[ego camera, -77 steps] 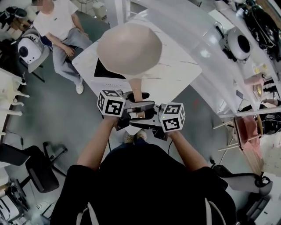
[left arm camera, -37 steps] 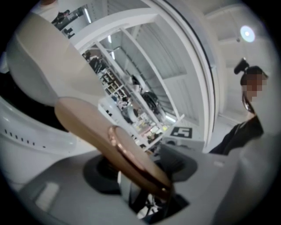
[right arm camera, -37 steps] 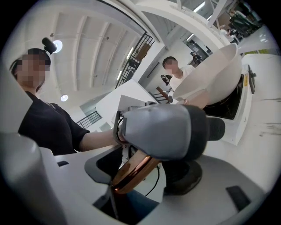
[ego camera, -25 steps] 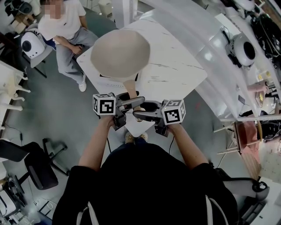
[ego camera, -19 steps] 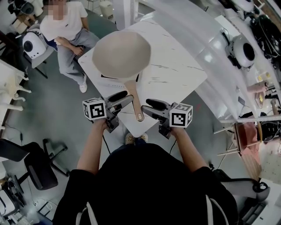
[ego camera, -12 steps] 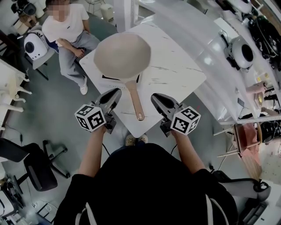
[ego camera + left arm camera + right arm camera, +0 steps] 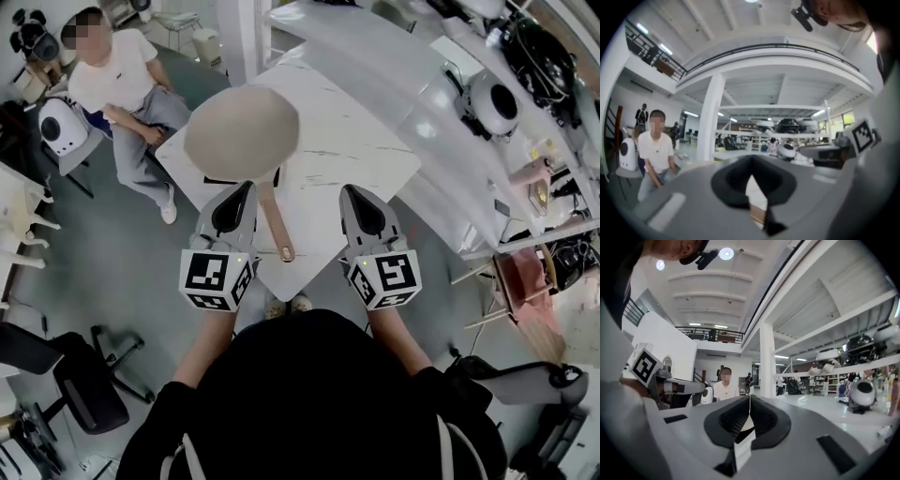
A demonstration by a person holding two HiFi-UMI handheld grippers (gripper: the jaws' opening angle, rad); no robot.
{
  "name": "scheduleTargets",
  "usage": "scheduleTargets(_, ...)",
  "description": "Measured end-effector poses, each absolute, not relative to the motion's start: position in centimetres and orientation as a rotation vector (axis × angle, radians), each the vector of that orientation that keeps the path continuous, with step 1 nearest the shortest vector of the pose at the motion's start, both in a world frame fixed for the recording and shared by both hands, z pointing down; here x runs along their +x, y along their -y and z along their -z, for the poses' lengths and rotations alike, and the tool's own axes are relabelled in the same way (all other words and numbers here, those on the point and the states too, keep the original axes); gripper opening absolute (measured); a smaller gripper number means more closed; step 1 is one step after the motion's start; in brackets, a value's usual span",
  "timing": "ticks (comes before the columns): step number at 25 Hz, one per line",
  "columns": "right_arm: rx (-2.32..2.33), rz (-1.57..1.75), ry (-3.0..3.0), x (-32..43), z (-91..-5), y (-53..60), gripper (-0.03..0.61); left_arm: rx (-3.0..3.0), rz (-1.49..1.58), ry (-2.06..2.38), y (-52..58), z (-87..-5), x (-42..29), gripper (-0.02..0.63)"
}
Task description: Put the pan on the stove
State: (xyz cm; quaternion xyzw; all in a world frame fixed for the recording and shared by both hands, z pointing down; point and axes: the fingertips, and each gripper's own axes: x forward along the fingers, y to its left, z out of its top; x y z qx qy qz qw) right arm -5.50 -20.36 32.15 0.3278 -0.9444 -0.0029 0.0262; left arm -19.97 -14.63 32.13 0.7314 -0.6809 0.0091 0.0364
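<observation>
The beige pan (image 7: 242,131) sits on the black stove (image 7: 221,179) at the white table's (image 7: 356,150) left side, its brown handle (image 7: 273,221) pointing toward me. My left gripper (image 7: 246,189) hovers left of the handle and my right gripper (image 7: 351,191) hovers right of it, both clear of the pan. Both have just been closing their jaws, and nothing is between them. In the left gripper view the left gripper (image 7: 751,174) is shut and empty. In the right gripper view the right gripper (image 7: 750,409) is likewise shut and empty.
A seated person (image 7: 117,80) is beyond the table's far left corner, beside a white round device (image 7: 56,127). A black office chair (image 7: 80,380) stands at lower left. A curved white counter (image 7: 441,89) with a round white device (image 7: 494,101) runs along the right.
Both grippers have let go of the pan handle, drawn apart to either side, risen and rolled so their marker cubes face up. Their jaws have closed. The pan stays on the stove.
</observation>
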Motion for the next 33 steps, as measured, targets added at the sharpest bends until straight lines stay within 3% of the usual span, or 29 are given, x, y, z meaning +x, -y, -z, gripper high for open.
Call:
scheduleTargets(10, 1.247, 0.285, 2.845, -1.7, -28.2, 19.6, 0.020, 2.269, -0.025, 2.151, 14.5, -29.9, -17.2, 0.008)
scheduleTargets(33, 1.178, 0.185, 2.896, -1.4, -29.1, 19.4, 0.020, 2.249, -0.044, 2.173, 13.8, -30.1, -15.9, 0.008)
